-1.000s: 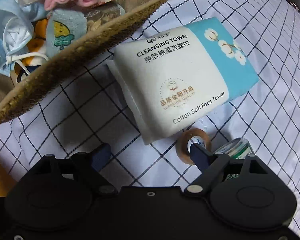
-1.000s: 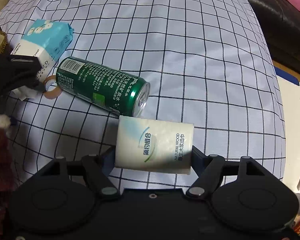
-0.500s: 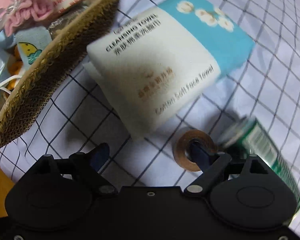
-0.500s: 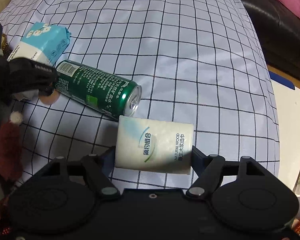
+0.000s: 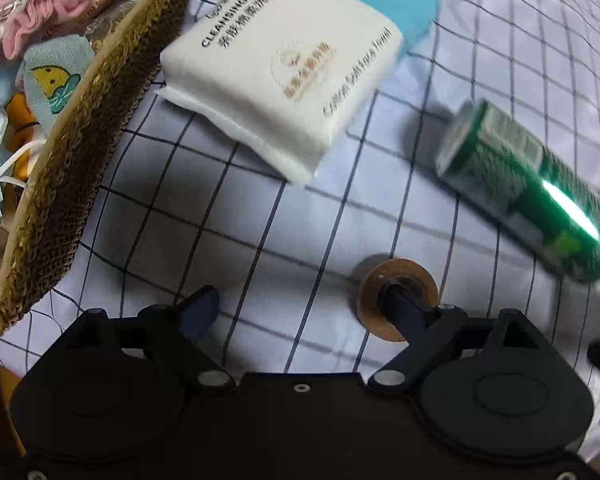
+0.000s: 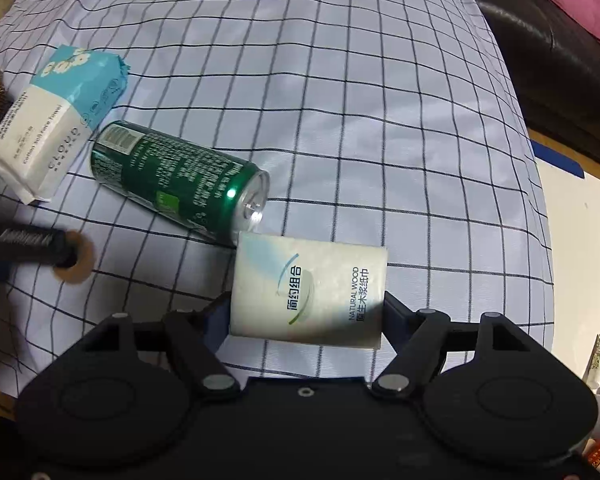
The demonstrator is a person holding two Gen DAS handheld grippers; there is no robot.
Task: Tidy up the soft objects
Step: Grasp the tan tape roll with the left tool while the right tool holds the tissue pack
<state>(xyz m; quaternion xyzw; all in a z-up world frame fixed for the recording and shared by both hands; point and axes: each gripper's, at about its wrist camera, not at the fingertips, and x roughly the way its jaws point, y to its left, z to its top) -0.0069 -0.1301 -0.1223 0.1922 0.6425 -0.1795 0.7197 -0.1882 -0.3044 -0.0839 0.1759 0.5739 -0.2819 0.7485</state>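
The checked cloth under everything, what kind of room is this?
Probably a living room at home. The checked cloth drapes a soft padded surface, a dark leather sofa stands beside it, and a woven basket holds masks and small cloths.

Place: home living room, likely.
Surface under gripper: blue-and-white checked cloth [image 6: 340, 80] over a cushion.
Far right of gripper: black leather sofa [image 6: 548, 40].
Left of gripper: woven basket [image 5: 80, 152] of household oddments.
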